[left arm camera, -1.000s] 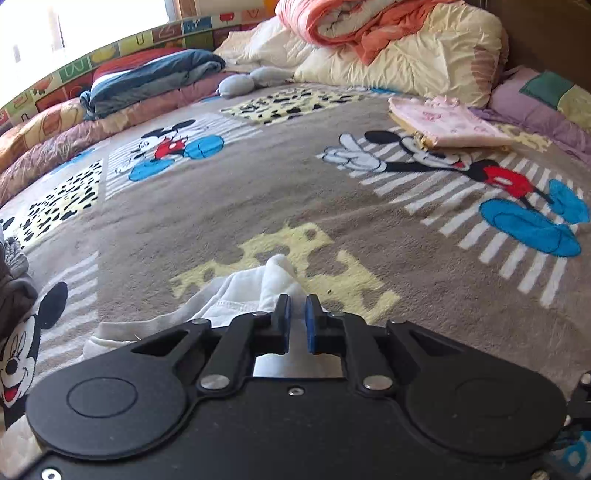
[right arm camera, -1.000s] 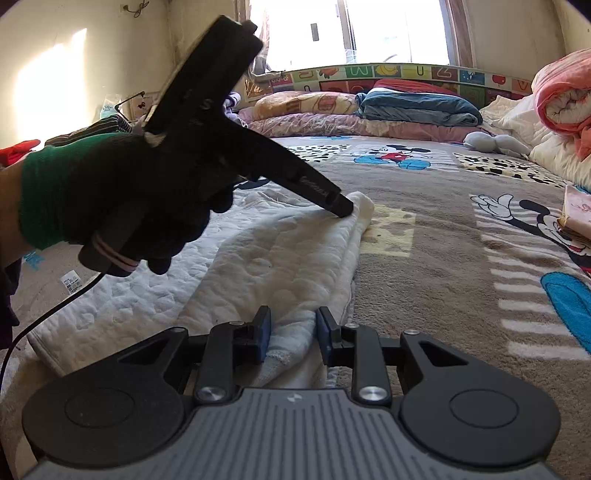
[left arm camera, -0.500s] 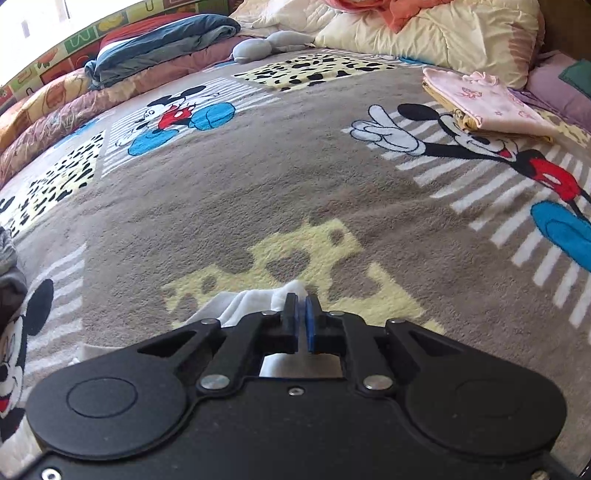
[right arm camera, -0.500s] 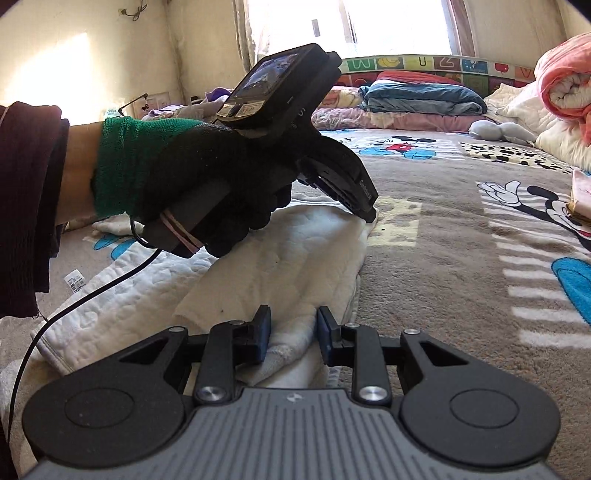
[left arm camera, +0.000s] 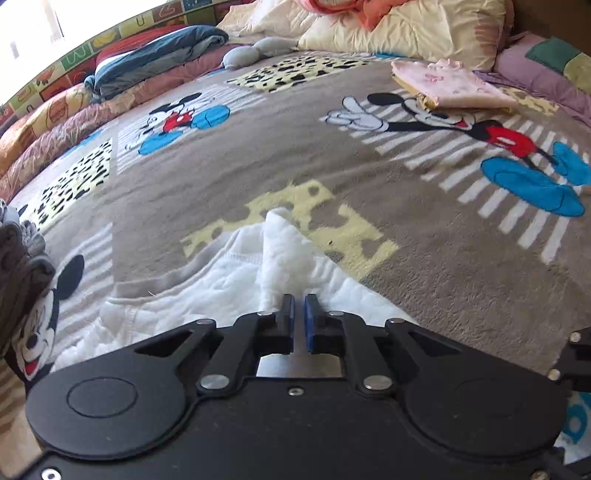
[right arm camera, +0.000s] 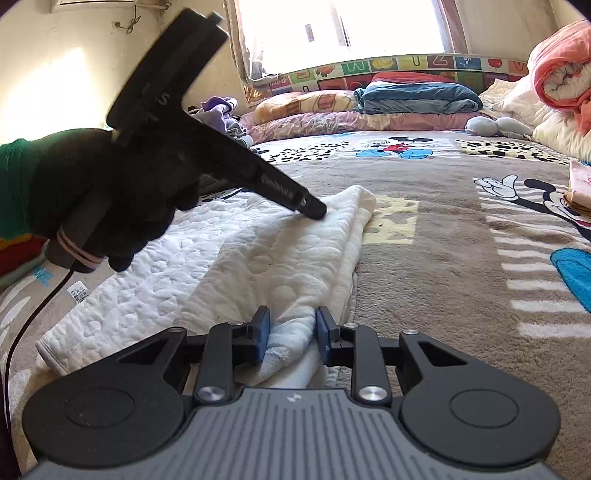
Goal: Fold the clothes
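A white quilted garment (right arm camera: pixel 207 266) lies on the Mickey Mouse blanket (right arm camera: pixel 443 236), its right side folded over lengthwise. My left gripper (left arm camera: pixel 299 314) is nearly shut, a small gap between the blue pads, over the garment's far folded end (left arm camera: pixel 284 251); it also shows in the right wrist view (right arm camera: pixel 319 214), tips resting on the cloth. My right gripper (right arm camera: pixel 291 328) is partly closed around a bunched near end of the garment (right arm camera: pixel 288 339).
A folded pink garment (left arm camera: pixel 450 85) lies on the blanket at the far right. Pillows and rolled quilts (left arm camera: pixel 388 26) line the headboard side. Folded blue bedding (right arm camera: pixel 417 98) lies by the window. Dark clothes (left arm camera: pixel 18 266) are piled at the left.
The left gripper lifted and pulled back along the garment, then came down on the folded end; its pads opened slightly. The right gripper has stayed in place.
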`<action>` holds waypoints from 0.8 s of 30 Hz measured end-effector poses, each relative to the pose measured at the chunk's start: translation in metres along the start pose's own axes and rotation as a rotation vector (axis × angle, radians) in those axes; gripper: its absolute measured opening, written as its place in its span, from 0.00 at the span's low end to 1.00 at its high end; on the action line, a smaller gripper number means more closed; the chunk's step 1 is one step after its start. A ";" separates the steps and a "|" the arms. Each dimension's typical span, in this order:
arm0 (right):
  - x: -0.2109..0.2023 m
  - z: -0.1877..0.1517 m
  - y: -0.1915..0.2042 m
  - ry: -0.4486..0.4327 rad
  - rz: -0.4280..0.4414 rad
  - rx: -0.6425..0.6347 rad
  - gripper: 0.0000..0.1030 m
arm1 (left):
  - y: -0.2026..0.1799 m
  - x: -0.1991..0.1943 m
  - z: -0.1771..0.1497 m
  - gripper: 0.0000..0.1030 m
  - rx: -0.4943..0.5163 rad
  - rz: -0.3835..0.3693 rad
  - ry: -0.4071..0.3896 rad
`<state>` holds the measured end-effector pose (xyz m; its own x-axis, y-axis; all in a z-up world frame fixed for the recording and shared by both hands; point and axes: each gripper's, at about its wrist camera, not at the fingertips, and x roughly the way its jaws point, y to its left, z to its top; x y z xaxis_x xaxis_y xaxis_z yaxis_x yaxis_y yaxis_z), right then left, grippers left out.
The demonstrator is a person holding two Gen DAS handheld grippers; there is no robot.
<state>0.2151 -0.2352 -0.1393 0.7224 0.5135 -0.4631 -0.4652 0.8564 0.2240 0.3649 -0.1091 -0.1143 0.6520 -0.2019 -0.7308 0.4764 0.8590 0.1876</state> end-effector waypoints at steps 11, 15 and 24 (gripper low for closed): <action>-0.004 0.000 0.004 -0.030 -0.023 -0.024 0.30 | -0.012 -0.046 -0.003 0.42 -0.039 0.057 -0.044; -0.027 0.000 0.003 -0.103 -0.031 0.003 0.34 | -0.001 -0.100 -0.035 0.58 -0.142 0.002 -0.136; -0.086 -0.004 -0.041 -0.189 -0.030 0.329 0.66 | 0.023 -0.195 -0.131 0.70 -0.439 -0.119 -0.288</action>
<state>0.1702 -0.3152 -0.1120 0.8293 0.4621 -0.3142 -0.2752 0.8271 0.4900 0.1717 0.0118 -0.0537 0.7732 -0.3777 -0.5095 0.3058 0.9258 -0.2222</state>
